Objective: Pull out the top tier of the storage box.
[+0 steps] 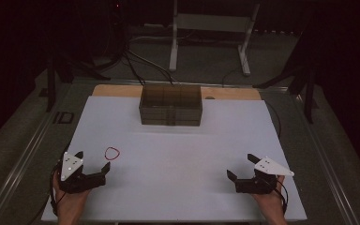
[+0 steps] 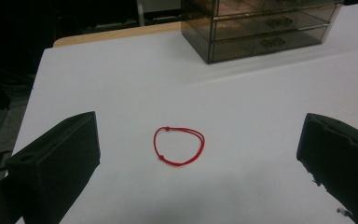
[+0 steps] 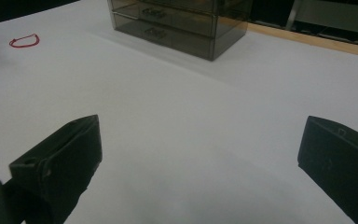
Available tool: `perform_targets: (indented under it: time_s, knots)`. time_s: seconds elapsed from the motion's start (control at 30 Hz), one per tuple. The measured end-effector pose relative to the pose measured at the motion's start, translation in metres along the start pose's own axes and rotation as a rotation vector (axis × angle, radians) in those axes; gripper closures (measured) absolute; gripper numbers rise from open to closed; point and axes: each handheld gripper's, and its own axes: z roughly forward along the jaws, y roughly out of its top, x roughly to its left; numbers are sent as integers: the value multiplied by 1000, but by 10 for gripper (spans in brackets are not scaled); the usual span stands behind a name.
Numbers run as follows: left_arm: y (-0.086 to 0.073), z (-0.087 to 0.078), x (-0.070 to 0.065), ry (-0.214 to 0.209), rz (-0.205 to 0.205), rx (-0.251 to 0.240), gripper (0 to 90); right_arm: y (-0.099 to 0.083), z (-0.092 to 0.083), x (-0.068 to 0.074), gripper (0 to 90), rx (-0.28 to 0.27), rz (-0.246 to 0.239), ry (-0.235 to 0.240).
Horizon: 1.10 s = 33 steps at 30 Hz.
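Note:
A thin red cord loop (image 1: 112,153) lies flat on the white table top (image 1: 178,154), at the left. My left gripper (image 1: 92,161) stands open just short of it, held by a hand at the table's near left. In the left gripper view the red loop (image 2: 179,145) lies ahead, between the two wide black jaws and apart from both. My right gripper (image 1: 242,166) is open at the near right, with bare table between its jaws. The right gripper view has the red loop (image 3: 24,40) far off at the upper left.
A smoky transparent drawer box (image 1: 170,104) with several shallow drawers stands at the back middle of the table. The same drawer box (image 2: 261,25) fills the upper right of the left gripper view. Metal frame legs (image 1: 173,37) and cables lie on the floor behind.

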Motion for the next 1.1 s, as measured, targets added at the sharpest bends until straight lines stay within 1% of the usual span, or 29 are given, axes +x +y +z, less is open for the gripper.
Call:
perform_targets:
  time_s: [0.33,0.5,0.8,0.87,0.93,1.0,1.1]
  knots:
    - [0,0,1,11,0,-6,9,0,1,1,0,-3,-4,-6]
    - [0,1,0,11,5,-1,8,0,1,1,0,-2,-4,-7]
    - [2,4,-5,-5,9,-1,9,1,1,1,0,-12,0,-7]
    - [4,5,-5,-8,15,-2,9,1,0,0,0,-17,9,-8]
    - [9,5,-4,-9,7,-18,9,0,0,-1,0,-21,12,-9]
    - [11,5,-4,-10,7,-26,9,0,0,-1,0,-23,10,-11]
    - [17,6,-6,-14,24,-31,8,0,-1,-2,0,-28,14,-12]
